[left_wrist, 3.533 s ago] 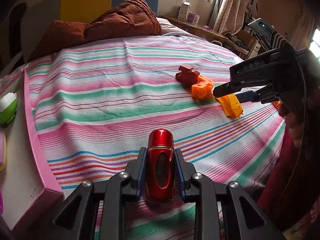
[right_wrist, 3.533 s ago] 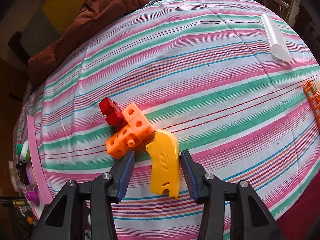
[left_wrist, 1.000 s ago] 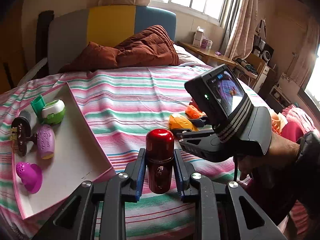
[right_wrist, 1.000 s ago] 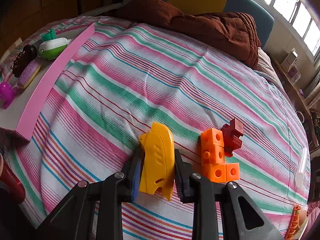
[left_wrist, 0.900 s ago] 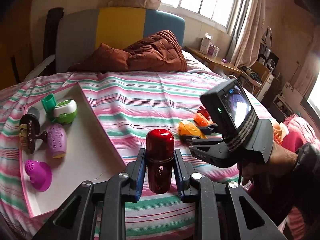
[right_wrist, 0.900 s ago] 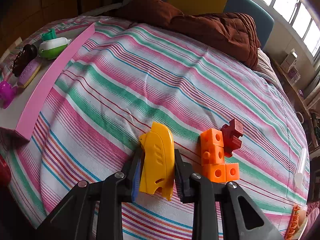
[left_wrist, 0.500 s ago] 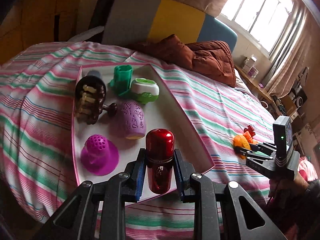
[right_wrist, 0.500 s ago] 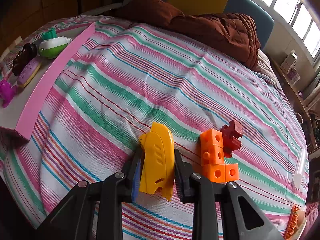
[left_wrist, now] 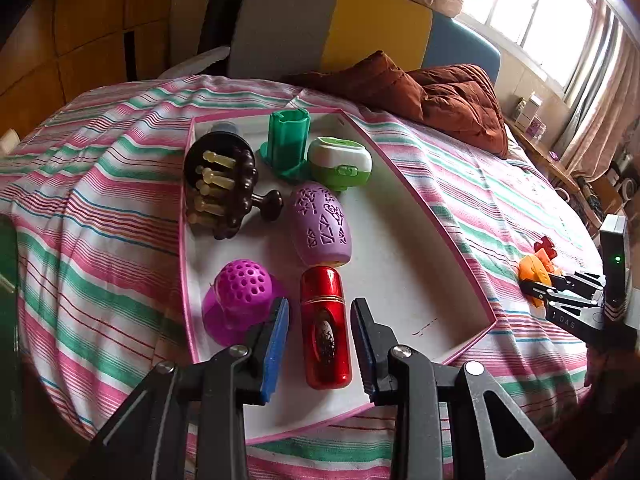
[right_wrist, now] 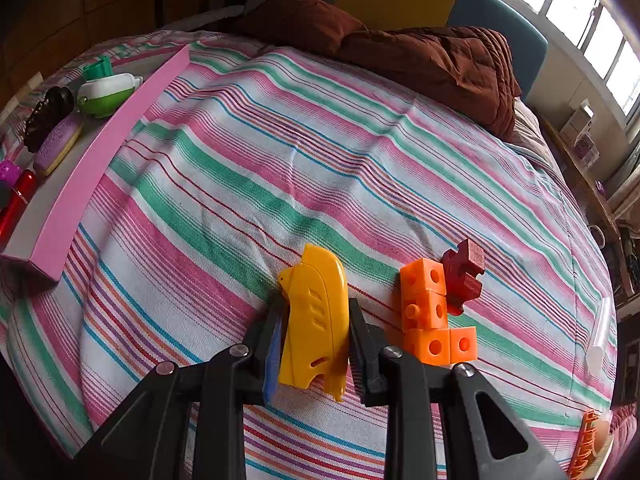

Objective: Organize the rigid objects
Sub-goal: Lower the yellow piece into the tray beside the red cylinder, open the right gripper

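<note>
Left fingers: the left gripper [left_wrist: 320, 344] is opening, its blue pads [left_wrist: 276, 340] standing clear on either side of the red cylinder [left_wrist: 325, 328], which is lying in the tray.
Right fingers: the right gripper [right_wrist: 314, 336] is pinching the yellow toy piece [right_wrist: 316, 320] narrowly between both pads, low against the bedspread.
Red cylinder: it is resting on the white floor of the pink-rimmed tray [left_wrist: 440, 216], its far end touching the purple patterned case [left_wrist: 322, 228], with the magenta perforated dome [left_wrist: 240, 300] just beside it.
Farther in the tray: a dark brown massager [left_wrist: 222, 188], a green holder [left_wrist: 289, 140] and a green-and-white case [left_wrist: 340, 162] are sitting near the far end.
Beside the yellow piece: orange cubes [right_wrist: 430, 316] are lying joined together, touching a dark red block [right_wrist: 464, 276].
Underneath: the striped bedspread [right_wrist: 280, 168] is carrying everything, with a brown quilt [right_wrist: 440, 68] bunched at the head.
</note>
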The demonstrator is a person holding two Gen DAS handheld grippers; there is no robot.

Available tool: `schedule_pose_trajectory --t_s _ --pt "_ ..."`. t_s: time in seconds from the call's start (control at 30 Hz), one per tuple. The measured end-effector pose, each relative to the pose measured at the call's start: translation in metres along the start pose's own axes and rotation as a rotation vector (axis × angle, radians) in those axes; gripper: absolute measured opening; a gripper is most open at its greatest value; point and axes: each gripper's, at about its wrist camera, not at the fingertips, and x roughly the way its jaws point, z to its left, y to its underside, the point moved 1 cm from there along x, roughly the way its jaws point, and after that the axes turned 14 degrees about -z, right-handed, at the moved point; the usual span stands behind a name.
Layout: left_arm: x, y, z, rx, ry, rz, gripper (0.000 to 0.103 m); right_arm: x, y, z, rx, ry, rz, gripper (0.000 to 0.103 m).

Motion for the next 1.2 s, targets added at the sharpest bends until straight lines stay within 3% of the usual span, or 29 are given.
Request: schedule_pose_trajectory --t_s 0.13,0.23,0.43,0.67,0.93,1.2 --pt "-0.009 -0.001 0.001 0.016 -0.023 -0.032 0.034 0.000 0.000 0.000 -0.001 0.004 -0.001 0.028" --pt "-0.014 -0.002 0.004 0.011 -0.051 -0.038 0.045 0.000 0.000 0.001 -0.006 0.016 -0.002 0.027" --pt "-0.021 -0.004 0.007 0.001 -0.078 -0.047 0.045 -0.003 -0.003 0.002 0.020 0.048 0.009 0.027" --pt "-0.027 -0.004 0.010 0.000 -0.102 -0.051 0.046 -0.026 -0.028 0.016 0.134 -0.044 -0.074 0.027" --pt "-0.040 -0.007 0.016 0.017 -0.168 -0.092 0.056 -0.054 -0.075 0.090 0.094 -0.230 -0.186 0.027" --pt "-0.054 -0.011 0.024 0.022 -0.216 -0.128 0.059 -0.027 -0.086 0.160 0.020 -0.314 -0.126 0.027"
